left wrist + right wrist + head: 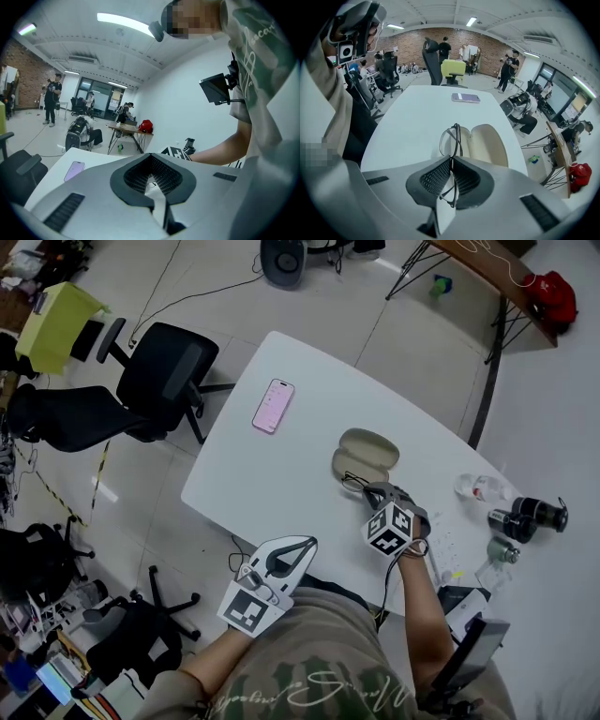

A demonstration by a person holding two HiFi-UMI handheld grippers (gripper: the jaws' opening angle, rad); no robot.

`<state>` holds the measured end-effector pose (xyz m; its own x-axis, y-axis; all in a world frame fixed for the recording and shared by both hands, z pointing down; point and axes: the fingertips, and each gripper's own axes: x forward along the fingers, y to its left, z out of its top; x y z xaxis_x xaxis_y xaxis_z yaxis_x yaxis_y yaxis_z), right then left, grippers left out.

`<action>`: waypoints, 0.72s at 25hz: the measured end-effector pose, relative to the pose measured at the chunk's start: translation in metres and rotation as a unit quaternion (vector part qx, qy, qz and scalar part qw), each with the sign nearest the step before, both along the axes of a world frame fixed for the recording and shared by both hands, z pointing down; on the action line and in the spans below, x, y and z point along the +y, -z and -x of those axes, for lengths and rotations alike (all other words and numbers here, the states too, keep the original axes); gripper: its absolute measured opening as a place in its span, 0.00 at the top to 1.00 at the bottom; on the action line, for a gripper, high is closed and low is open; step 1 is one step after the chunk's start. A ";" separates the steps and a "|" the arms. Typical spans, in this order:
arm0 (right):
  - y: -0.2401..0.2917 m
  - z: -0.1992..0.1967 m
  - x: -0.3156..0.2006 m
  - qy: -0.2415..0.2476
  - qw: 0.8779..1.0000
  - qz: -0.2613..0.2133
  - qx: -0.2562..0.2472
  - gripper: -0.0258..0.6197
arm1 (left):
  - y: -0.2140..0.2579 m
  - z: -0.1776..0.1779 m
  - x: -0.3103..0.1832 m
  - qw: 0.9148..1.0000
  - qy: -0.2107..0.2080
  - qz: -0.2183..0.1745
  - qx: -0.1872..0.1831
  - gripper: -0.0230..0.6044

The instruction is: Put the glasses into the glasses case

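Head view, left to right.

- A black office chair [164, 379] stands on the floor beside the white worktop [272, 479].
- A pink phone [273, 406] lies flat on the worktop's far left part, well apart from everything else.
- The left gripper [302, 547] is held over the near edge. Its fingers are clenched together with nothing between them.
- The glasses case [367, 448] lies open mid-worktop, both beige halves facing up.
- The right gripper [368, 489] is just on the near side of the case. Its fingers are grasping the glasses [449, 140] by the frame, on edge, with the lens end reaching over the case's nearer half. I cannot tell whether the glasses touch the case.
- Dark bottles [528, 517] lie near the right edge.
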<state>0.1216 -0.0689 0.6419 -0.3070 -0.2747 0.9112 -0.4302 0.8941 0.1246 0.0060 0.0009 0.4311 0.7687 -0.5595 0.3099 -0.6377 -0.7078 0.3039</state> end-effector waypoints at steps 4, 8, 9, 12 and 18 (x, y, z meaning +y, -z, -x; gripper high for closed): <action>0.005 -0.004 0.000 0.016 1.000 -0.012 -0.005 0.91 | -0.002 -0.007 0.009 1.000 0.010 0.000 -0.012 0.95; 0.004 -0.010 -0.005 0.021 1.000 -0.016 0.001 0.91 | -0.009 -0.007 0.014 0.999 0.030 0.011 -0.003 0.95; 0.004 -0.010 -0.006 0.018 1.000 -0.015 0.000 0.91 | -0.011 -0.006 0.014 0.999 0.030 0.015 0.001 0.95; 0.003 -0.006 -0.008 0.004 1.000 -0.011 -0.004 0.91 | -0.020 -0.001 0.012 1.000 0.018 0.024 0.003 0.95; 0.000 -0.001 -0.015 -0.005 1.000 -0.005 0.013 0.91 | -0.010 0.007 -0.014 1.000 -0.014 -0.014 0.012 0.95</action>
<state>0.1224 -0.0841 0.6422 -0.2811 -0.2870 0.9158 -0.4362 0.8882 0.1444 -0.0011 -0.0135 0.4411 0.7917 -0.5455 0.2750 -0.6097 -0.7341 0.2990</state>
